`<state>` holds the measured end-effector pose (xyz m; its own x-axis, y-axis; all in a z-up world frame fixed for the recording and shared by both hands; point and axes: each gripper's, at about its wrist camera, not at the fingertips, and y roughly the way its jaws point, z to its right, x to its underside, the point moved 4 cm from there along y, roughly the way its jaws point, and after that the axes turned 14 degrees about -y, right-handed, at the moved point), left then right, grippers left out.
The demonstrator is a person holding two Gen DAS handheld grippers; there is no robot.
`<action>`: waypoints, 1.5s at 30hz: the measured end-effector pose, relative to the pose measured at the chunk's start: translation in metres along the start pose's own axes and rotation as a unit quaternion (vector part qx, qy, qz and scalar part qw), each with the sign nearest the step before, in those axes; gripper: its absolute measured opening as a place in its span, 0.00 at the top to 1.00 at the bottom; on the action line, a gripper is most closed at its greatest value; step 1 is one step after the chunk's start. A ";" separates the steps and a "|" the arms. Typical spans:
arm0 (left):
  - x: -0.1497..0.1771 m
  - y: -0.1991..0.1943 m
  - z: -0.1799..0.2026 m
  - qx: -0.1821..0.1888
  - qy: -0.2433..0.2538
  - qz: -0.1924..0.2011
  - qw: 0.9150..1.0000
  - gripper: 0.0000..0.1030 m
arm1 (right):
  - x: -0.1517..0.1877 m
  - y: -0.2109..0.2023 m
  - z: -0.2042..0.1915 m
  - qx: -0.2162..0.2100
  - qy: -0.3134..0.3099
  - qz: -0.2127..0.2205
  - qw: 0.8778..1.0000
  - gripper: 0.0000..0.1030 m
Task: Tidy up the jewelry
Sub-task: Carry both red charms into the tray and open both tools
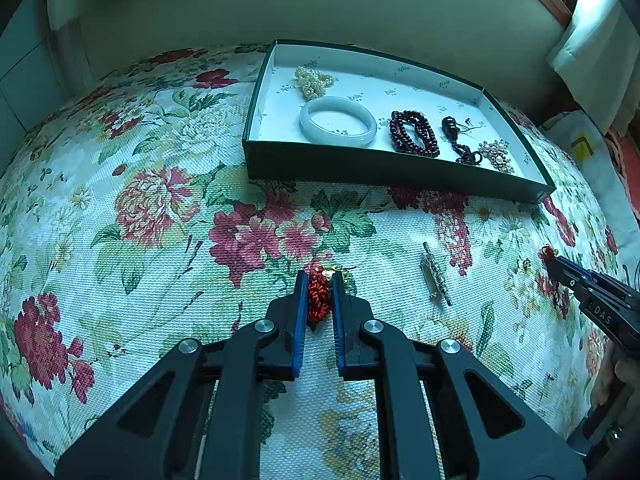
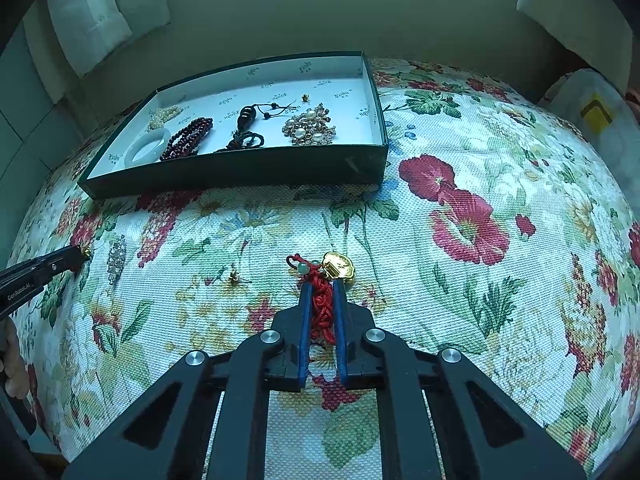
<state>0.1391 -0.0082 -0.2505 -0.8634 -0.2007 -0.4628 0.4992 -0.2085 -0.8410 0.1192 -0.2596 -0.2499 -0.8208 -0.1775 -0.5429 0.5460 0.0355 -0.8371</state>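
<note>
A dark green box point(image 1: 360, 168) point(image 2: 240, 172) with a white lining holds a pearl bunch point(image 1: 314, 80), a pale jade bangle point(image 1: 338, 121), dark red beads point(image 1: 414, 134), a dark pendant on a cord point(image 1: 460, 140) and a pearl brooch point(image 1: 496, 155). My left gripper point(image 1: 319, 280) is shut on a red knotted cord point(image 1: 319, 300) with a gold bit at its tip. My right gripper point(image 2: 319, 286) is shut on another red knotted cord point(image 2: 322, 304) with a gold charm point(image 2: 340, 268) and a green bead. Each gripper shows at the edge of the other's view.
A silver rhinestone clip point(image 1: 436, 274) point(image 2: 116, 258) lies on the floral cloth between the grippers. A small gold earring point(image 2: 236, 277) lies left of my right gripper. A small gold stud point(image 2: 305, 97) sits in the box. A pale bag point(image 2: 592, 120) lies at the far right.
</note>
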 end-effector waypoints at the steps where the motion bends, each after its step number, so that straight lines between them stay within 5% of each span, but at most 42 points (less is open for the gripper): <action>1: 0.000 -0.001 0.000 0.000 0.000 0.001 1.000 0.89 | 0.000 -0.001 0.000 0.000 0.000 0.002 1.000 0.90; 28: -0.012 -0.050 0.027 0.021 0.013 0.043 0.999 0.89 | -0.023 -0.052 -0.011 -0.014 -0.006 0.061 0.998 0.90; 45: -0.071 -0.058 0.057 0.029 0.033 0.088 0.995 0.89 | -0.090 -0.063 -0.011 -0.019 -0.021 0.116 0.993 0.90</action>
<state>0.1752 -0.0361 -0.1530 -0.7640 -0.1764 -0.6206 0.6450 -0.2318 -0.7281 0.1566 -0.2350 -0.1492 -0.6663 -0.2003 -0.7183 0.7116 0.1170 -0.6928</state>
